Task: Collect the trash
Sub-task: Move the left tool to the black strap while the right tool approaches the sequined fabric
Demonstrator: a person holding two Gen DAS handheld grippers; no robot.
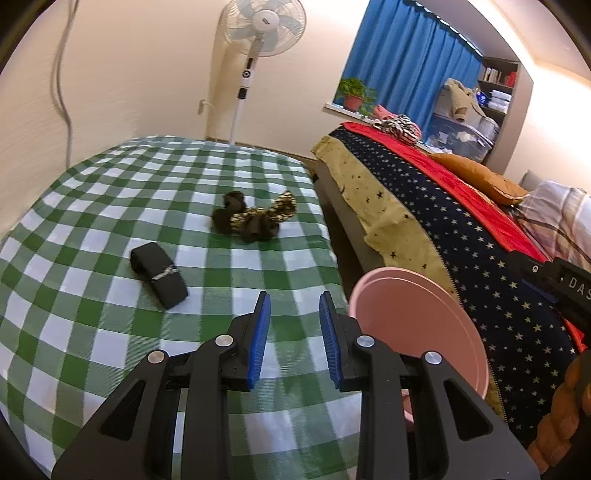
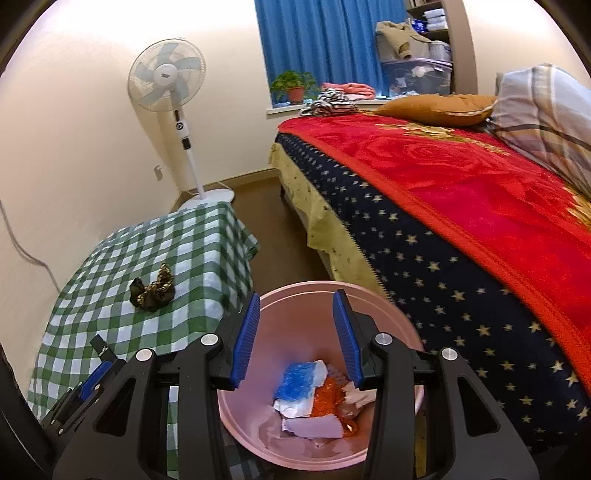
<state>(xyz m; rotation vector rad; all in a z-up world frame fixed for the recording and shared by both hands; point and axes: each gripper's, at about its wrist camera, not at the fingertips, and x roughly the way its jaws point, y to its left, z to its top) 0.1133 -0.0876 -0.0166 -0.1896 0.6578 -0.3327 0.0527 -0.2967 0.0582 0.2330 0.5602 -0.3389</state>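
My left gripper (image 1: 293, 299) stands open over the green checked tablecloth (image 1: 110, 192), nothing between its blue pads. Ahead of it lie a flat black wrapper (image 1: 159, 275) and a crumpled dark and gold wrapper (image 1: 253, 218). The pink bin (image 1: 424, 325) stands to its right, between table and bed. My right gripper (image 2: 297, 299) hangs open above the pink bin (image 2: 280, 306), jaws empty. In the bin lie a blue and white wrapper (image 2: 301, 384), orange trash (image 2: 328, 397) and white paper (image 2: 314, 426). The crumpled wrapper (image 2: 153, 288) shows on the table to the left.
A bed with a starred navy cover (image 2: 424, 266) and red blanket (image 2: 480, 192) fills the right side. A white standing fan (image 1: 258, 33) stands by the far wall past the table. Brown floor (image 2: 277, 236) runs between table and bed. The left gripper's body (image 2: 85, 384) shows at lower left.
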